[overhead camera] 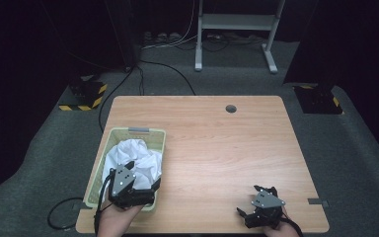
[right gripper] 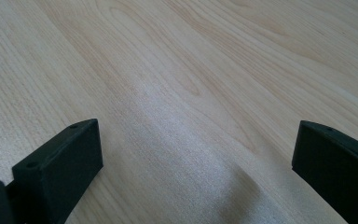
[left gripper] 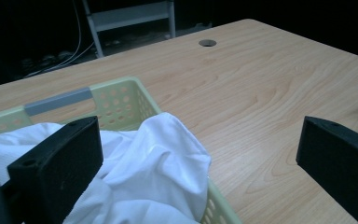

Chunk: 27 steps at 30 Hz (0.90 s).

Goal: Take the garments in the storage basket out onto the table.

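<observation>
A pale green perforated basket (overhead camera: 156, 134) sits at the table's near left, with a crumpled white cloth (overhead camera: 138, 158) piled inside. My left gripper (overhead camera: 142, 173) hovers over the basket's near end, jaws wide open and empty. In the left gripper view the white cloth (left gripper: 154, 172) bulges over the basket rim (left gripper: 121, 91) between the spread jaws. My right gripper (overhead camera: 256, 200) rests near the table's front right edge, open, with only bare wood between its jaws in the right gripper view.
The wooden table (overhead camera: 217, 143) has a round cable hole (overhead camera: 231, 108) near its far edge. A grey handle strip (left gripper: 58, 101) marks the basket's far rim. Beyond the table stand a metal frame (overhead camera: 237, 29) and floor cables.
</observation>
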Tool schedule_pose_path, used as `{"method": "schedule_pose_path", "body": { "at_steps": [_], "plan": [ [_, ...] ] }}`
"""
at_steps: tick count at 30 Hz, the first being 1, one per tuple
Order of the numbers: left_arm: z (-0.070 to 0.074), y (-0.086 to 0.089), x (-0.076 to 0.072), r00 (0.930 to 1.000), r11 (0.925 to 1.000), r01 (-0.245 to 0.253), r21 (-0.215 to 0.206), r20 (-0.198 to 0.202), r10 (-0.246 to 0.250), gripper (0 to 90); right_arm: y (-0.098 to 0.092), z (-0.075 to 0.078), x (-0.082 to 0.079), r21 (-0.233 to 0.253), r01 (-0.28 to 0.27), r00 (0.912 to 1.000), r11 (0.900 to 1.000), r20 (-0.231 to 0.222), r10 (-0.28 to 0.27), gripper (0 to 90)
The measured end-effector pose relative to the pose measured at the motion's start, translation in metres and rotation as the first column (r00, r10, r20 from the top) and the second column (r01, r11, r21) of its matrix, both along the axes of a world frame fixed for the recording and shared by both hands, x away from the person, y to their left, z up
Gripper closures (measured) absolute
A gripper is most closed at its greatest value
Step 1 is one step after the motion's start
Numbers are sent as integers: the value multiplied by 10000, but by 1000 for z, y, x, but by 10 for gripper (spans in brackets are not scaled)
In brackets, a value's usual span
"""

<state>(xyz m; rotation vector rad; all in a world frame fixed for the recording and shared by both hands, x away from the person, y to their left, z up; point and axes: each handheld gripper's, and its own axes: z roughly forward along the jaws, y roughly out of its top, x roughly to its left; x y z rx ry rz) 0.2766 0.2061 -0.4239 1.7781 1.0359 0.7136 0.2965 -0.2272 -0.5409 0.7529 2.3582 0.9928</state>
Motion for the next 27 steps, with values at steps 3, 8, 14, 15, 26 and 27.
{"method": "schedule_pose_path", "body": {
  "at_steps": [3,8,14,15,26,27],
  "plan": [
    [1,5,0,9999,9999,-113,-43,20,113,8,0,0,0,-3,2,10000,10000,2,-2,10],
    [2,13,1,9995,9995,-319,-69,-6,319,8,0,0,0,5,-3,10000,10000,-6,3,11],
    [5,22,4,9984,9983,-570,-106,25,571,8,0,0,0,23,-9,10000,10000,-30,9,11],
    [6,24,4,9980,9980,-632,-77,32,632,8,0,0,0,20,-12,10000,10000,-31,12,11],
    [6,46,11,9926,9928,-1199,50,-167,1200,7,0,0,0,13,-28,10000,10000,-30,28,11],
    [6,48,12,9922,9924,-1230,67,-196,1231,7,0,0,0,12,-31,10000,10000,-34,31,11]
  ]
}}
